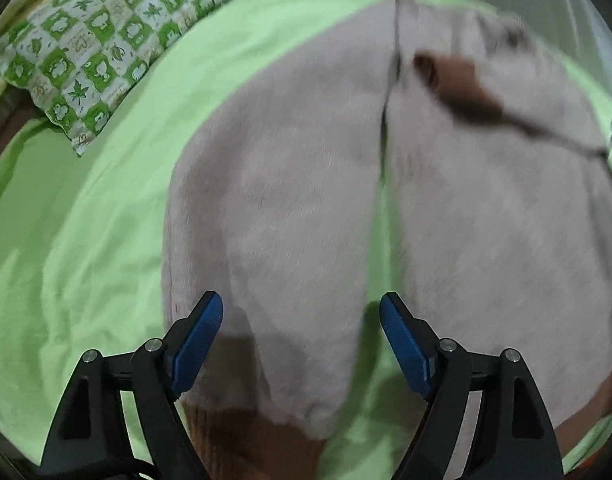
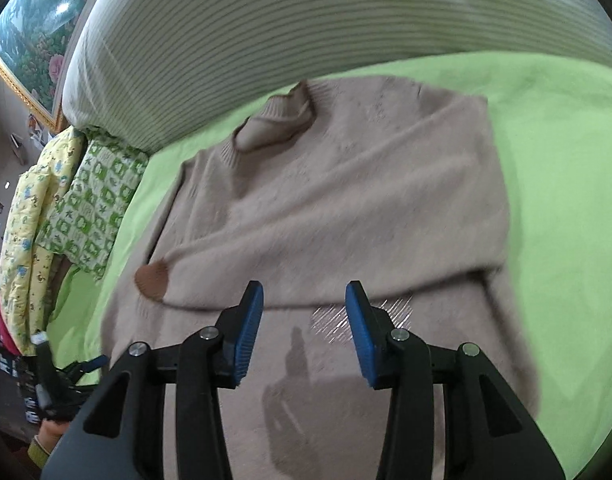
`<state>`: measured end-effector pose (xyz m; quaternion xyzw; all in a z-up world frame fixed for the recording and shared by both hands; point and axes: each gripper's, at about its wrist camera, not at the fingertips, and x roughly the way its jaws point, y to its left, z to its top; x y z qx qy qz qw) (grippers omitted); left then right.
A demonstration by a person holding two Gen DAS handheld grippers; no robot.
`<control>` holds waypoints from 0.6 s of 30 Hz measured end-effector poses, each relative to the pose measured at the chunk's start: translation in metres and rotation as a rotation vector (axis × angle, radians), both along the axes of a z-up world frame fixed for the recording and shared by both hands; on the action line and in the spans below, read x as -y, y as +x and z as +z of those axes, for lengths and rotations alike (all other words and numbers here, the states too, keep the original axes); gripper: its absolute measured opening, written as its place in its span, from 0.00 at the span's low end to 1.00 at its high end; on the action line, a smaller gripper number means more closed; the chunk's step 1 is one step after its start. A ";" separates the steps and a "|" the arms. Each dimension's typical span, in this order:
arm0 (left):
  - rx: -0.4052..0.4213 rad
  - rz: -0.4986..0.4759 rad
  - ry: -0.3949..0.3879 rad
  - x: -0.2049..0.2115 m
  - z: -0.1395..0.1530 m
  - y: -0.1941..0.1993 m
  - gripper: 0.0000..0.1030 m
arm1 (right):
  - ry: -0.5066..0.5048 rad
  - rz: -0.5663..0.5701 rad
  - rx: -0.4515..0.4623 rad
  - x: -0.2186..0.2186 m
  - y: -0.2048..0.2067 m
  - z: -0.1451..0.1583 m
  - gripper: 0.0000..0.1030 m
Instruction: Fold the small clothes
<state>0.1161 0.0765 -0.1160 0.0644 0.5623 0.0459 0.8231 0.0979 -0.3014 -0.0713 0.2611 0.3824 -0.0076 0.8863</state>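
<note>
Garment: a beige sweater is lying spread on the green bed sheet, collar pointing toward the striped headboard.
Progress: one sleeve is lying folded across the chest, its brown cuff resting near the far side of the body; by my reading the fold is only begun.
Remaining: the other sleeve, which in the left wrist view seems to be lying alongside the body, is probably still waiting to be brought in, and then the body is waiting to be doubled over; the blur is making this uncertain.
Left gripper: the jaws are standing wide apart, holding nothing, hovering over the sleeve end near a brown cuff; whether the pads are touching the knit I cannot tell.
Right gripper: the jaws are gaping fairly wide and gripping nothing, hanging over the lower body of the sweater just below the folded sleeve, casting a shadow on the fabric.
Surroundings: a green patterned pillow is lying well apart from the sweater.
</note>
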 end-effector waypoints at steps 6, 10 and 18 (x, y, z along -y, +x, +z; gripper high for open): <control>-0.030 0.045 -0.061 -0.023 -0.005 -0.009 0.23 | 0.001 0.004 0.013 -0.022 -0.011 0.006 0.43; 0.029 0.162 -0.382 -0.061 0.030 -0.007 0.06 | 0.002 0.008 0.020 -0.028 -0.018 0.009 0.43; 0.312 -0.019 -0.773 -0.002 0.178 0.037 0.06 | 0.017 -0.061 0.034 -0.004 -0.028 0.014 0.43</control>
